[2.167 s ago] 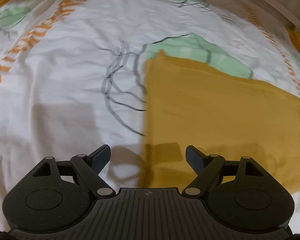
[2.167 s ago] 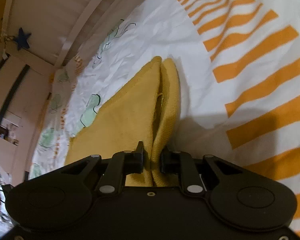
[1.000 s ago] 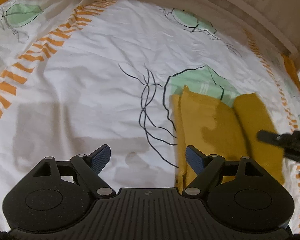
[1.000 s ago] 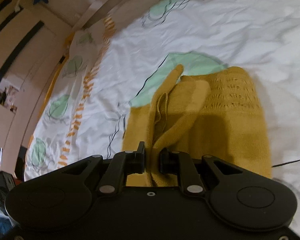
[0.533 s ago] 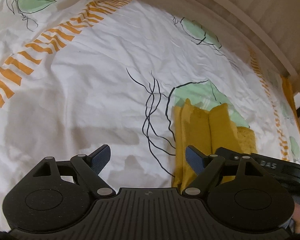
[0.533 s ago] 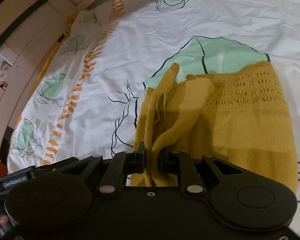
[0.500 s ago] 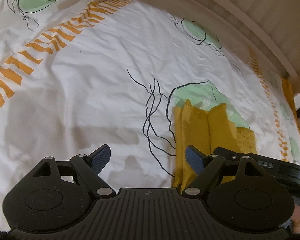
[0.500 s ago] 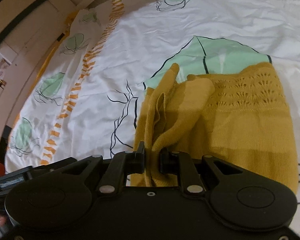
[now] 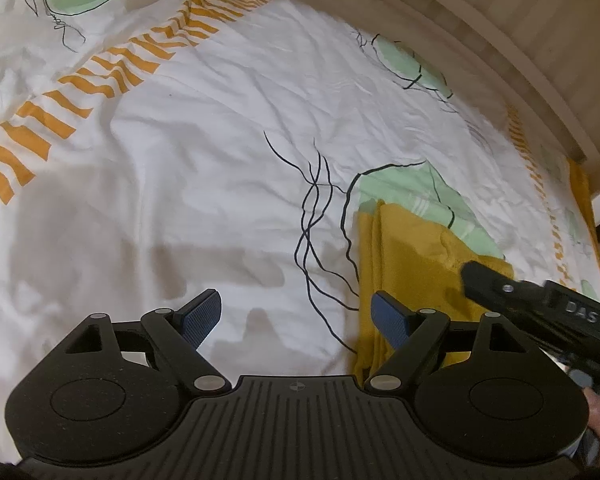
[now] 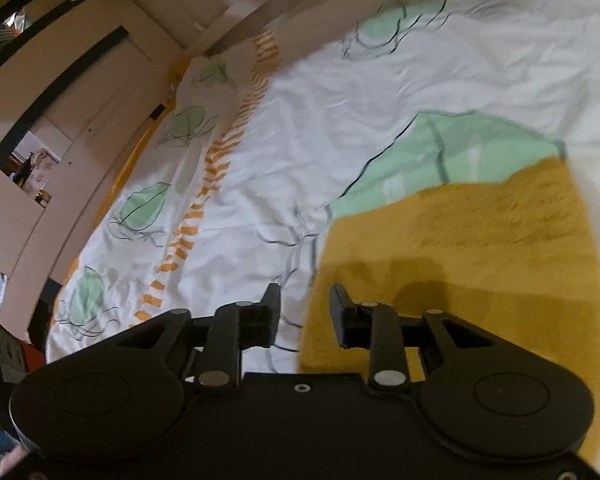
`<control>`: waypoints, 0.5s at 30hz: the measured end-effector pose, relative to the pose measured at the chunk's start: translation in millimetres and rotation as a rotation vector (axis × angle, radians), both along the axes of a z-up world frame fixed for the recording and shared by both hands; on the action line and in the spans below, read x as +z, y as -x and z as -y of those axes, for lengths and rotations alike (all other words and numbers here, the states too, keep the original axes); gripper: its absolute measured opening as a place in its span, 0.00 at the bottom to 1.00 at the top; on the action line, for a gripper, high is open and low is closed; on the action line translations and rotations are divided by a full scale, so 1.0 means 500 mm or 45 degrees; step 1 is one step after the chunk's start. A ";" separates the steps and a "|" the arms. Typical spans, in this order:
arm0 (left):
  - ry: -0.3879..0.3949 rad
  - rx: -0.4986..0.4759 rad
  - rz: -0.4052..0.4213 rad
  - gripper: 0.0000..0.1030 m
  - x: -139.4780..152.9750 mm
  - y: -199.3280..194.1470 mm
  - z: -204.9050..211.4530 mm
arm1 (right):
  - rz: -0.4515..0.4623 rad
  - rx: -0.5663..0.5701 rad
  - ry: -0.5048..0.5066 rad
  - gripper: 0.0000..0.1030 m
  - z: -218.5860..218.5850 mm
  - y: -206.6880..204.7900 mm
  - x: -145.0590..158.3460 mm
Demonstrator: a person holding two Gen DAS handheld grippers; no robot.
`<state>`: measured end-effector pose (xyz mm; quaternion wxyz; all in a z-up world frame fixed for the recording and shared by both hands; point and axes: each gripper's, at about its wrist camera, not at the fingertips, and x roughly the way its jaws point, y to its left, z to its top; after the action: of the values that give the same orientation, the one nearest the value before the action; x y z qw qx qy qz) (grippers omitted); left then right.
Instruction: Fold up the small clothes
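Warm, rather dim indoor light falls across the bed sheet (image 9: pixel 204 128), and soft grey shadows pool on it at 9 and 7 o'clock in the left wrist view. That view is sharp, though the fisheye bends the wooden bed frame (image 9: pixel 500 40) into an arc toward 1 o'clock. The right wrist view is smeared by motion blur: the mustard knit garment (image 10: pixel 480 248) loses its stitch detail, and a shadow, probably from the right gripper (image 10: pixel 305 312), darkens its near edge.
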<state>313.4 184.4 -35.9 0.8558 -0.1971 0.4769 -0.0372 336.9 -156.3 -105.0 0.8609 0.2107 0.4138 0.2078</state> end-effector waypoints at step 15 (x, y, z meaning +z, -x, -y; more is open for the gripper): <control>-0.033 -0.077 -0.002 0.79 -0.008 0.001 0.034 | 0.212 0.241 0.374 0.50 -0.034 0.175 -0.034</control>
<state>312.8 167.6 -39.8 0.8564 -0.1715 0.4837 -0.0568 249.2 -139.2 -122.2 0.8903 0.0249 0.3849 0.2419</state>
